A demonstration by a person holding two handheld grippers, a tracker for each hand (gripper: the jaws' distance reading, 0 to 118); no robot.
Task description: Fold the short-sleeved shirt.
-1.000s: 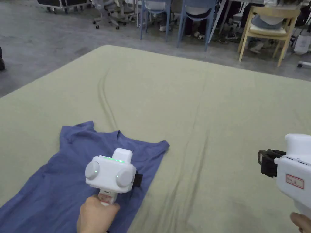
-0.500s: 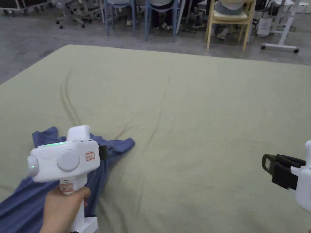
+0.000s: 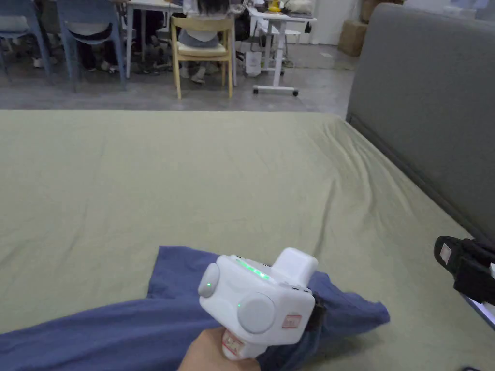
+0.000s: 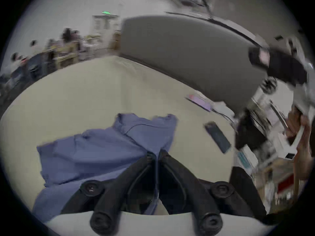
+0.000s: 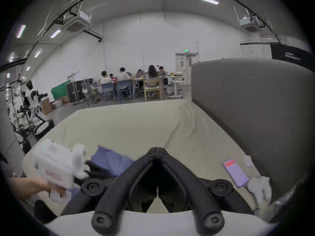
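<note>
A blue short-sleeved shirt [image 3: 121, 333] lies bunched in a long band across the near part of the green bed sheet [image 3: 217, 183]. In the left gripper view my left gripper [image 4: 156, 153] is shut on a fold of the shirt [image 4: 102, 154], whose neckline and sleeve spread out beyond the jaws. In the head view its white housing [image 3: 256, 304] sits over the shirt's right end, held by a hand. My right gripper [image 3: 447, 253] hovers at the right edge with its jaws together and nothing between them. In its own view, the right gripper [image 5: 157, 149] is above bare sheet, right of the shirt [image 5: 110, 161].
A grey padded headboard [image 3: 425, 96] walls off the bed's right side. A phone with a lit purple screen [image 5: 236, 171] and a white cloth [image 5: 260, 188] lie on the sheet by the headboard. Beyond the bed are chairs [image 3: 203, 48], desks and seated people.
The shirt lay flat a second ago; my left gripper has since pulled it right toward the headboard, and it trails in a bunched band. The head camera has swung right.
</note>
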